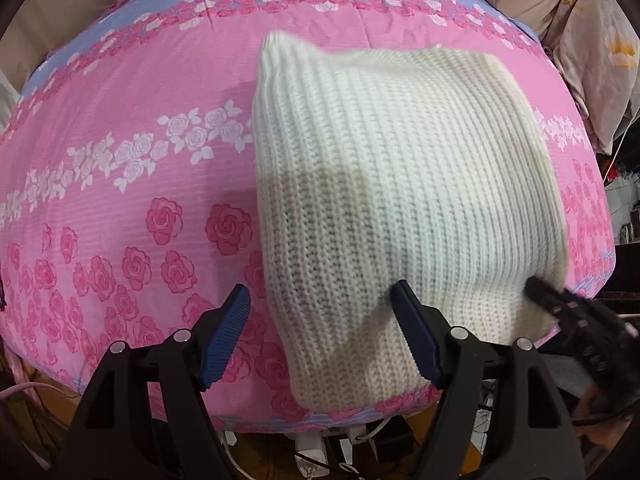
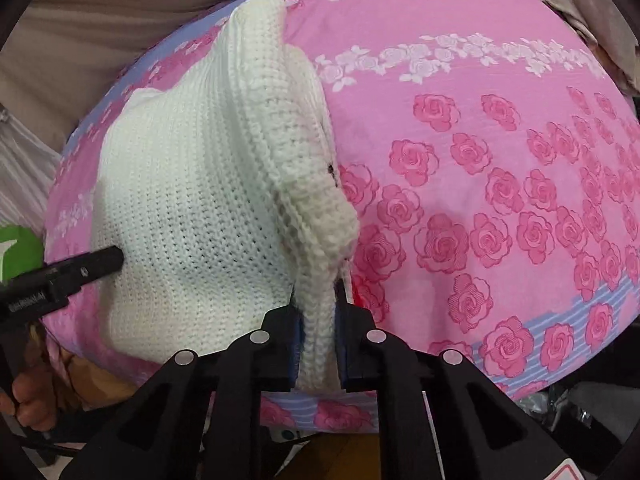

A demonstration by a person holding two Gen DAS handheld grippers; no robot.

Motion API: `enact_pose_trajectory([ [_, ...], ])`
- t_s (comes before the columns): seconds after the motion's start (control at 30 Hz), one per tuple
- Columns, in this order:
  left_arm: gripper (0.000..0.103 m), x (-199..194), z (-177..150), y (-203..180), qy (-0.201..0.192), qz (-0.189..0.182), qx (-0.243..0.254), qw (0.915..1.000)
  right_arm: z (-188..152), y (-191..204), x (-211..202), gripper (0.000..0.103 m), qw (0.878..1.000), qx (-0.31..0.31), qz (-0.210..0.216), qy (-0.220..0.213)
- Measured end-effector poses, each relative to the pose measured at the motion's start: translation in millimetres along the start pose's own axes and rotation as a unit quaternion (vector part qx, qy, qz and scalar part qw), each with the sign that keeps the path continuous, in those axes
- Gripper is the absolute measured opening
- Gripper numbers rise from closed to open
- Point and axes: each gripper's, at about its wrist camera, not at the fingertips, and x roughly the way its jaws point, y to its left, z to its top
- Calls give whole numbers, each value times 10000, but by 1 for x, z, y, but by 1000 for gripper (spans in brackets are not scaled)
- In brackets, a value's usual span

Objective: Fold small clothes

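Note:
A white ribbed knit garment [image 1: 400,184] lies folded on the pink rose-print bed cover [image 1: 120,160]. My left gripper [image 1: 324,320] is open, its blue pads spread over the garment's near left corner, not gripping it. My right gripper [image 2: 318,320] is shut on the garment's thick folded edge [image 2: 316,312] and lifts that edge off the cover. The rest of the garment [image 2: 188,208] lies to its left. The right gripper shows in the left wrist view [image 1: 560,304], blurred, at the garment's right corner. The left gripper's finger [image 2: 96,264] shows in the right wrist view, touching the garment's left side.
The pink cover [image 2: 500,160] spreads wide to the right of the garment. Beige bedding [image 1: 600,40] is piled at the back right. Cables and a power strip [image 1: 320,452] lie below the bed's front edge. A green object [image 2: 16,252] sits at the left.

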Motion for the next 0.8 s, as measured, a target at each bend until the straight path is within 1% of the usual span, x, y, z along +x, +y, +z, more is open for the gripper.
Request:
enact_pose_trajectory([
  [0.03,71,-3,-1,1,-49,-20,-18,10000,3,2,-10,19,9999,35,27,-108],
  [0.1,71,-7,-1,5,-104,-61,-94,9999,9,10,-30,35,9992,-74,-30,-389],
  [0.13,71,-9,-2,7,-135,-108,-148,9997,12,13,-37,40,9984,-161,-133,-529],
  [0.17,71,-11,-2,9,-161,-125,-186,9996,16,17,-41,51,9974,-239,-233,-634],
  [0.2,72,-12,-1,11,-200,-134,-240,9994,21,20,-43,56,9969,-296,-233,-690],
  [0.27,72,-12,0,13,-222,-137,-317,9992,32,18,-38,56,9969,-270,-78,-731],
  [0.33,72,-11,4,12,-212,-122,-359,9991,44,19,-26,56,9974,-210,67,-684],
  [0.37,72,-11,6,12,-232,-116,-379,9989,50,18,-13,50,9979,-199,134,-602],
  [0.4,72,-13,8,11,-263,-110,-382,9989,55,19,-3,22,9984,-208,210,-485],
  [0.43,72,-16,10,10,-321,-110,-366,9988,59,21,3,14,9987,-201,262,-387],
  [0.47,72,-19,13,8,-391,-105,-341,9986,64,24,-1,15,9981,-182,334,-492],
  [0.5,72,-22,16,6,-482,-75,-311,9983,68,30,-13,14,9963,-240,435,-698],
  [0.57,72,-22,20,4,-561,-4,-284,9980,77,40,-40,14,9913,-454,468,-1147],
  [0.6,72,-21,21,3,-564,15,-290,9980,79,41,-45,14,9903,-483,478,-1209],
  [0.63,72,-17,22,3,-543,35,-317,9980,82,39,-43,14,9910,-481,470,-1160],
  [0.67,72,-13,22,2,-500,47,-336,9982,82,33,-31,14,9935,-441,368,-984],
  [0.7,72,-9,21,2,-438,47,-356,9984,80,27,-13,14,9962,-457,199,-719],
  [0.73,72,-4,20,2,-352,8,-395,9986,75,20,12,15,9981,-538,-46,-308],
  [0.77,72,-2,18,2,-294,-23,-428,9986,69,13,25,19,9985,-514,-85,-180],
  [0.8,72,-1,15,2,-263,-87,-455,9986,64,10,20,21,9987,-393,33,-315],
])
